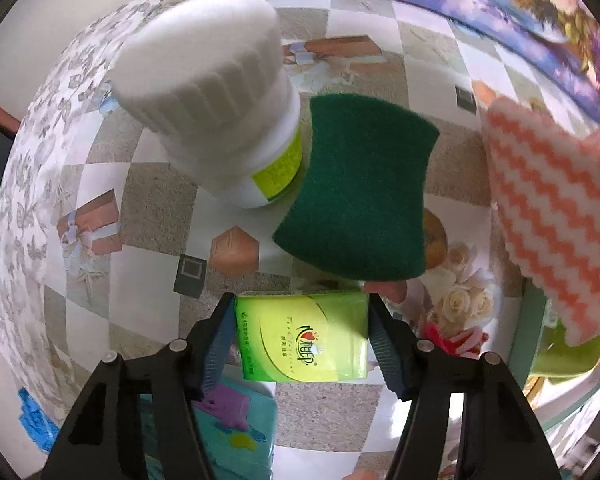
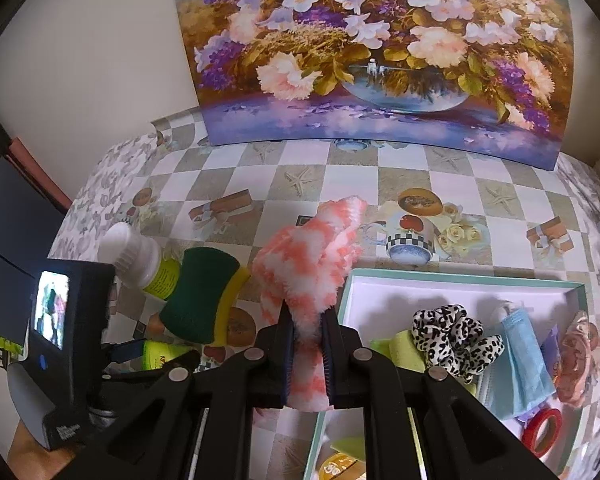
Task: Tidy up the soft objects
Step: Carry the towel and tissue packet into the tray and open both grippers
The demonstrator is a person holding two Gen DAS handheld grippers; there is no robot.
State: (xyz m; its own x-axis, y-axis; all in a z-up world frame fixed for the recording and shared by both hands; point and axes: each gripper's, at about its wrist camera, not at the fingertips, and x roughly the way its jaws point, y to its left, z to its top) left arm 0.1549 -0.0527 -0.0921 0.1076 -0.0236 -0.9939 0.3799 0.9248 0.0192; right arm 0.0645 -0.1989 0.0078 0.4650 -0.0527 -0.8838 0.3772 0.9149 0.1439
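Observation:
My left gripper (image 1: 302, 320) is shut on a green tissue pack (image 1: 302, 338) and holds it above the table; the pack also shows in the right wrist view (image 2: 158, 354). A green and yellow sponge (image 1: 360, 192) lies just ahead of it, against a white bottle (image 1: 216, 100) lying on its side. My right gripper (image 2: 307, 332) is shut on a pink-and-white fluffy cloth (image 2: 308, 256), held up beside the left rim of a teal box (image 2: 460, 280). The cloth also hangs at the right of the left wrist view (image 1: 556, 216).
The box holds a leopard-print scrunchie (image 2: 452, 332), a blue face mask (image 2: 516, 360), a yellow-green item (image 2: 404, 350) and a red tape roll (image 2: 542, 430). A flower painting (image 2: 380, 52) stands at the table's back. A teal patterned item (image 1: 236, 432) lies under my left gripper.

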